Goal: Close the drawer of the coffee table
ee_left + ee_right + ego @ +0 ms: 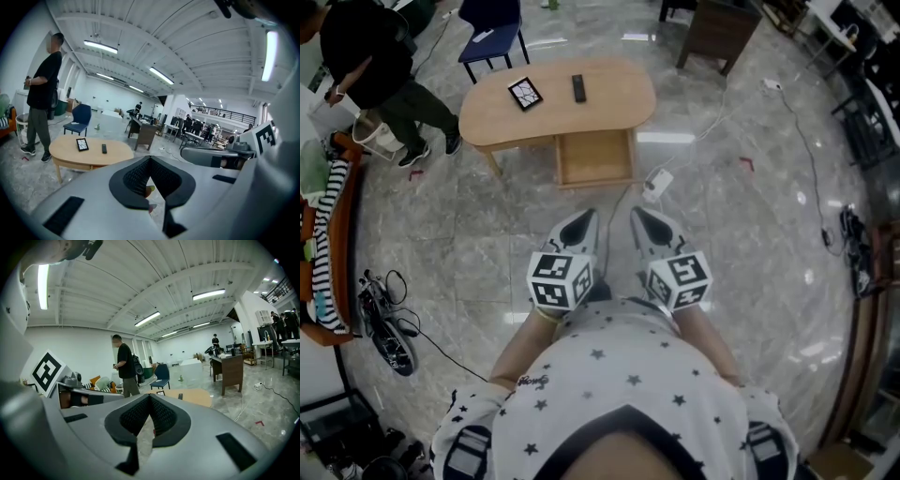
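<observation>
Glossy grey marble floor (487, 244). Blue chair (492, 28) at 11 o'clock, dark wooden desk (717, 33) at 1 o'clock. White ribbed ceiling (187, 42), strip lights (161, 75) lit. White wall (79, 345).

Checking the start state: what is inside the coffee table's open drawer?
The drawer shows only its bare wooden bottom, and nothing lies in the part that is pulled out. Any rear part still under the table is covered by the top and cannot be seen.
</observation>
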### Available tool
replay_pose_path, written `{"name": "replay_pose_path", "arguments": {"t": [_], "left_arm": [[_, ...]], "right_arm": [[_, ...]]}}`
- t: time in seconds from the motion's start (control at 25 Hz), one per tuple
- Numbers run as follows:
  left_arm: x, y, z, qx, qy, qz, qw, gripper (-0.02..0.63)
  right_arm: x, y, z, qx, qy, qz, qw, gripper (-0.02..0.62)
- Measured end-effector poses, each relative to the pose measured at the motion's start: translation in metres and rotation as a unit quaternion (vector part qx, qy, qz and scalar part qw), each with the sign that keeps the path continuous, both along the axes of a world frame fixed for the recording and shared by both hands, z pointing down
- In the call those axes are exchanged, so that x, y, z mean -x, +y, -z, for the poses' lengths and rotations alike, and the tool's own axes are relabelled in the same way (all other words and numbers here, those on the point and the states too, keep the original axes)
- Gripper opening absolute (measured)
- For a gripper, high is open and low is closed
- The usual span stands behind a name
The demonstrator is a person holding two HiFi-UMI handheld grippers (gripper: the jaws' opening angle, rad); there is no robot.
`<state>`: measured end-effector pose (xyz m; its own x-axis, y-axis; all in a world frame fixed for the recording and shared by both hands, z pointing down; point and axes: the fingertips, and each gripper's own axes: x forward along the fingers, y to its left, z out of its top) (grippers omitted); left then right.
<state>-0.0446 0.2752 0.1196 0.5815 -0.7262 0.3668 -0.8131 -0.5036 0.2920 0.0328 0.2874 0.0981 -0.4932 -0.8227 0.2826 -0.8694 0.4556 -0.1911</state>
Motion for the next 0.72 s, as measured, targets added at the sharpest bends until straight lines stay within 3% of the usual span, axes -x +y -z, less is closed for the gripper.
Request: {"name": "replay_pose_path", "arguments": {"t": [0.72], "left_arm": [[0.027, -0.084, -0.001, 0.007, -0.006, -0.017, 0.9998, 0.009]], "right_arm": [[0.026, -0.079, -0.001, 0.013, 0.004, -0.012, 1.0, 0.008]]}}
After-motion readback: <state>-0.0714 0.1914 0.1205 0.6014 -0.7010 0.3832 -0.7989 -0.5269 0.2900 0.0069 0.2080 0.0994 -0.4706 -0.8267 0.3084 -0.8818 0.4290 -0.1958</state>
